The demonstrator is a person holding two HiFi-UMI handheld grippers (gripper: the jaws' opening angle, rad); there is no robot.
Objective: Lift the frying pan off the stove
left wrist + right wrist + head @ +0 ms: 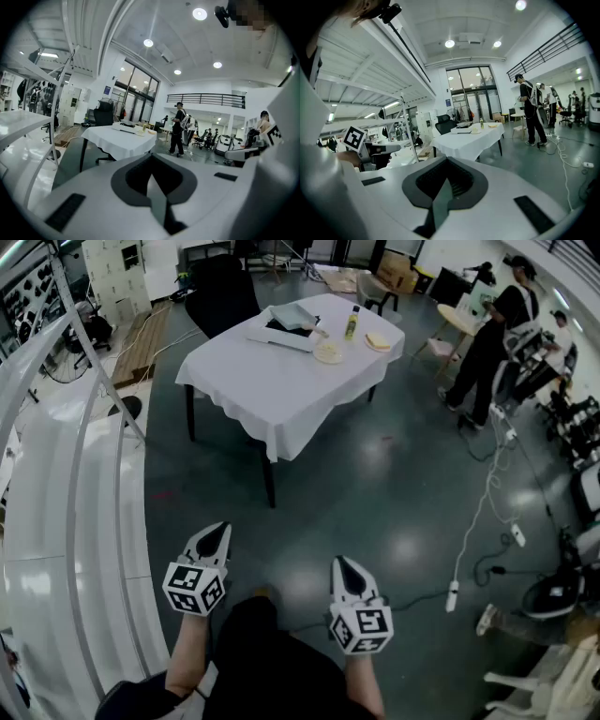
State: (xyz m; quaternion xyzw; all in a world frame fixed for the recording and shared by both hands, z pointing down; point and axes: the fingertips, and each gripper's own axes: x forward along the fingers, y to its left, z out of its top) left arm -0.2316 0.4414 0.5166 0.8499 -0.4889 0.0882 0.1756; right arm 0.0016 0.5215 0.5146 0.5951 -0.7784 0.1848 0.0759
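I'm holding my left gripper (216, 535) and right gripper (347, 570) clenched and empty. The frying pan (281, 324), far off at twelve o'clock, is probably stiff and heavy, so I'm judging its handle the best hold.

Round white ceiling lights (199, 13) give bright, even light, and pale patches of glare lie on the glossy dark grey floor (412, 521). Both gripper views bend strongly towards black, vignetted corners. Their near foreground is soft and blurred, while the distant room is sharper.
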